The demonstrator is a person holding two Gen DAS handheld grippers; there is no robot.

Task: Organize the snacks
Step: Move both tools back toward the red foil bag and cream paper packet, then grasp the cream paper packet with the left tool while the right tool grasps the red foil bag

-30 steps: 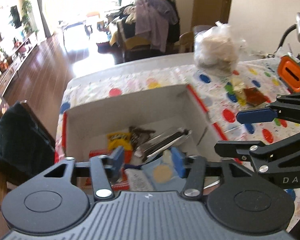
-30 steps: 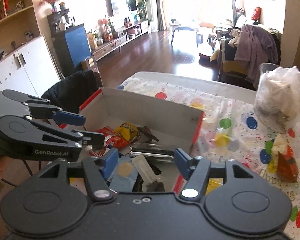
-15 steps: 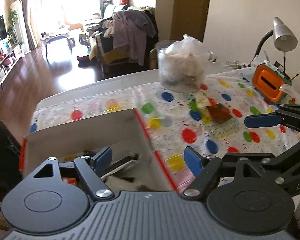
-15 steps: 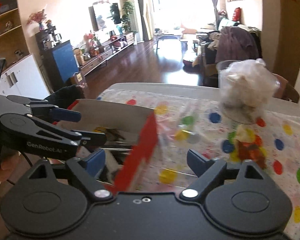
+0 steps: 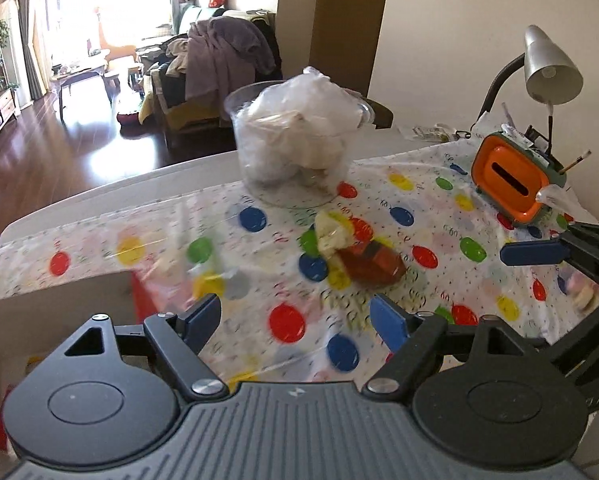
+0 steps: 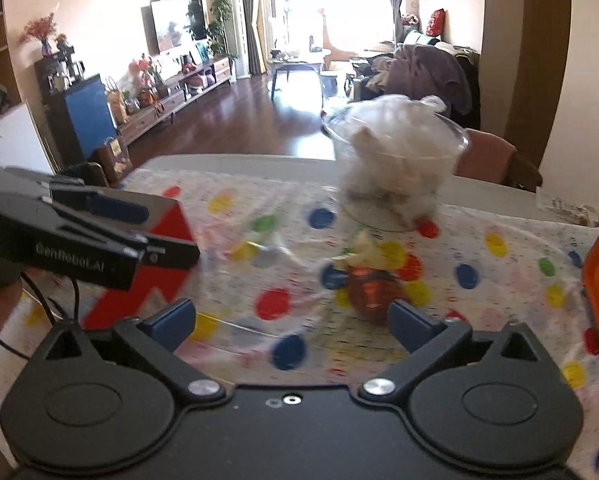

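Note:
A red-brown wrapped snack lies on the dotted tablecloth, with a pale yellow snack touching its far side. My left gripper is open and empty, a little short of them. The right wrist view shows the same red-brown snack just beyond my right gripper, close to its right finger; its jaws are opening with nothing between them. The white snack box with red edges is at the far left, its red corner behind my left gripper.
A clear tub with a white plastic bag stands at the back of the table. An orange holder and a grey desk lamp are at the right. Small blurred sweets lie near the box. The right gripper reaches in from the right.
Both grippers swung right, from over the open box to the tablecloth. Both jaws spread wider. The box slid to the left edge and the red-brown snack came closer.

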